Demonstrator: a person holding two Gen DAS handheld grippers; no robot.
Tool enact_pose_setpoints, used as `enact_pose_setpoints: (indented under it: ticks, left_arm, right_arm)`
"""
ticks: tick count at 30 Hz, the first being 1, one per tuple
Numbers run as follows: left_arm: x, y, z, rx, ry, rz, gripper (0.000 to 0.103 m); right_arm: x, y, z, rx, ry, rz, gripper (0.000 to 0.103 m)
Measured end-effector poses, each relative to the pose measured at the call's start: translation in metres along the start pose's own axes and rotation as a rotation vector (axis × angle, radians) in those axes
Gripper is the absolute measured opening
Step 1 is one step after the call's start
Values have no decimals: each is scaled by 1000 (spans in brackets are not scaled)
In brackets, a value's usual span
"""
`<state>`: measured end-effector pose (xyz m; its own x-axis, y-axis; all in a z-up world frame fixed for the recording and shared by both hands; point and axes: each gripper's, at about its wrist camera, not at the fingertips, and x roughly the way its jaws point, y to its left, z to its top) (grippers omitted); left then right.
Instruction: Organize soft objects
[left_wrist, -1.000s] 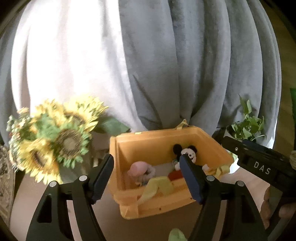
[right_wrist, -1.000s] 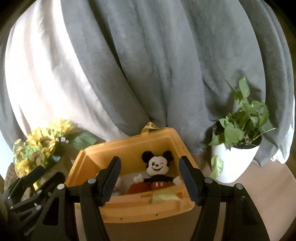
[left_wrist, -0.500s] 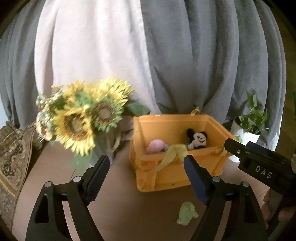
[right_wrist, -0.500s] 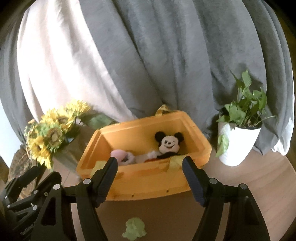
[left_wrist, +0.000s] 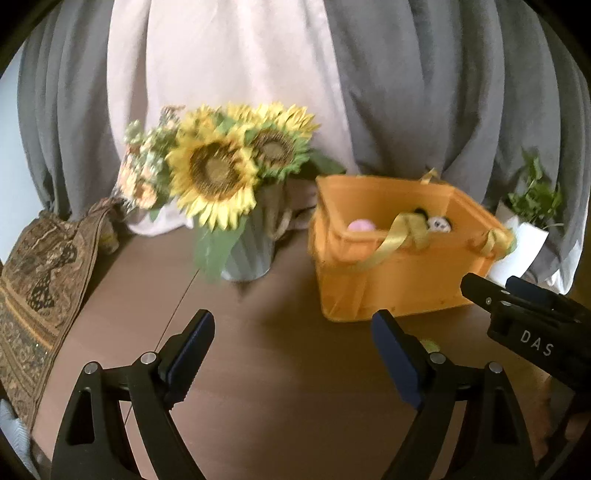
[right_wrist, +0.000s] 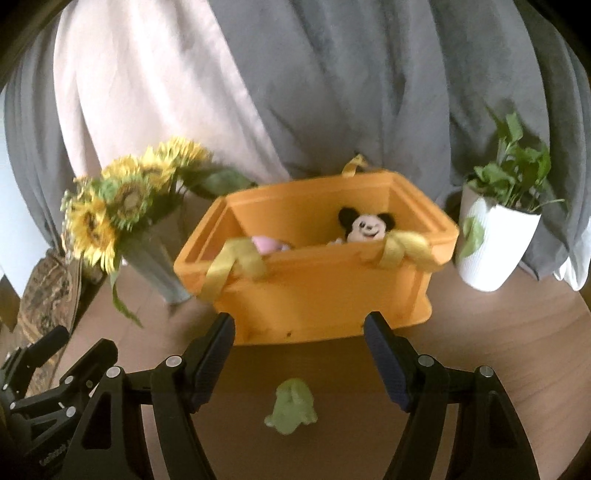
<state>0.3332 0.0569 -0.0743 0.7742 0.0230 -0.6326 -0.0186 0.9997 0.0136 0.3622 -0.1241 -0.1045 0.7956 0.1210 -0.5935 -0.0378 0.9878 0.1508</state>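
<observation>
Grey curtains (right_wrist: 369, 92) fill the upper half of both views, with a pale pink-white curtain panel (left_wrist: 221, 74) hanging between them at upper centre in the left wrist view. Below them, a brown wooden tabletop (right_wrist: 517, 350) spans the lower half of each frame. An orange storage bin (right_wrist: 325, 291) with yellow ribbon handles (right_wrist: 229, 273) sits at centre in the right wrist view and at centre right in the left wrist view. A sunflower bouquet (left_wrist: 221, 173) in a pale ribbed vase (left_wrist: 251, 251) stands to the left of the bin, apart from it. A patterned brown textile (left_wrist: 37, 277) lies at the left edge. A white pot holding a green plant (right_wrist: 495, 236) stands at the right, near the bin. The left gripper (left_wrist: 291, 354) occupies the bottom of its own frame; its jaws have just been opening and stand released, with only bare tabletop between them. The right gripper (right_wrist: 299, 354) is likewise released, jaws wide, nothing pressed between the pads. Inside the bin, a Mickey Mouse plush (right_wrist: 365, 229) leans at upper right of the interior and a pink soft toy (right_wrist: 266, 245) lies at the left. A small green soft toy (right_wrist: 291, 413) lies on the tabletop at bottom centre of the right wrist view, in front of the bin, between and below the right gripper's fingers, and untouched.
</observation>
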Motion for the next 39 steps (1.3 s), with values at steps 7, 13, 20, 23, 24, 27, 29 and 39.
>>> enact_pose_setpoints:
  ticks: [7,13,20,23,24,27,29,39]
  left_arm:
    - [13,8,-20,-9,74,30,88]
    - [30,12,-33,-14,138,44,88]
    - [51,5,-43,-11,202,53,88]
    - [60,3,-45,-10,224,54,88]
    - [63,2,-46,-8,229,54,88]
    - [69,-2,-47,0,239,58,88]
    - [73,-4,-47,2,247,60,88]
    - [87,-7,-49,-2,284,59,88]
  right_arm:
    - [17,8,-19,-19,72,18,73]
    - [38,11,-35,-27,141,30,73]
    - [62,9,-50,-27,224,32,73]
    - [73,7,-56,-28,250,27,73]
    - [76,6,-57,-28,256,25,73]
    - [87,2,-60,-23,278,24,73]
    - [92,0,-62,-20,289,23,73]
    - [113,-4,-71,-15,343,38,54]
